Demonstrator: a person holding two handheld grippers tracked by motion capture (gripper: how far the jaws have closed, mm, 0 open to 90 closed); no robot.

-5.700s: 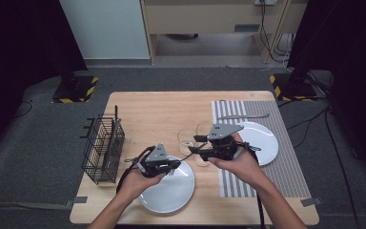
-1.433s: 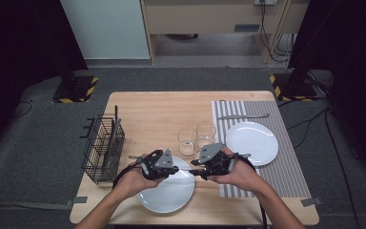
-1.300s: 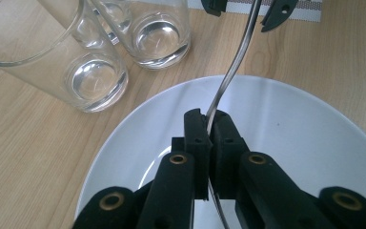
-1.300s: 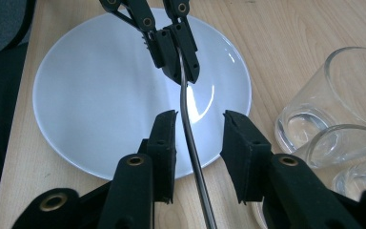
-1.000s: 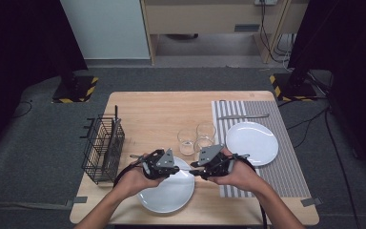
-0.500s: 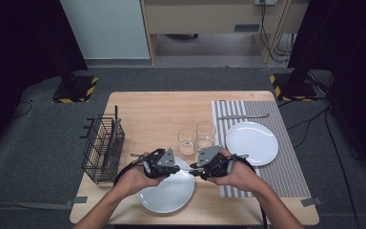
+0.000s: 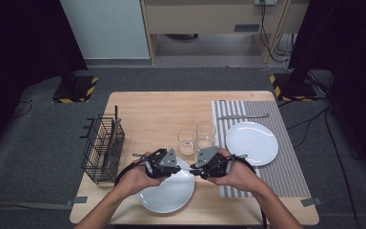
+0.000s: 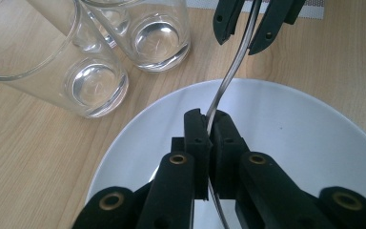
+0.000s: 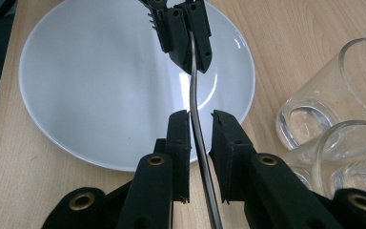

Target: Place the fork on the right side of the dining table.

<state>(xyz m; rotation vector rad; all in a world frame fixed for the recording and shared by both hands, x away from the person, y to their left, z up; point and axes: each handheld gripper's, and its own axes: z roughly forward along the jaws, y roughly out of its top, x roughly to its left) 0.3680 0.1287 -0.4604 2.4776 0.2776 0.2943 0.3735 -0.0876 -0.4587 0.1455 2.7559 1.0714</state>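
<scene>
A metal fork (image 9: pixel 194 81) is held level above the near white plate (image 7: pixel 167 195), spanning the two grippers. My left gripper (image 8: pixel 209 119) is shut on the fork (image 8: pixel 231 71) close to its tined end, and the tines stick out behind the left gripper (image 9: pixel 190 59) in the right gripper view. My right gripper (image 9: pixel 201 119) has its jaws around the handle, one jaw against it and a gap at the other, so it is open. In the high view the left gripper (image 7: pixel 177 168) and right gripper (image 7: pixel 193 171) face each other tip to tip.
Three empty glasses (image 7: pixel 187 141) stand just beyond the near plate, close to both grippers. A second white plate (image 7: pixel 251 143) lies on a striped mat (image 7: pixel 286 171), with a utensil (image 7: pixel 243 116) at the mat's far edge. A black wire basket (image 7: pixel 103 150) stands at the left.
My right gripper has come from the right plate over to the near plate and now faces the left gripper. Over the last second both hands have barely moved.
</scene>
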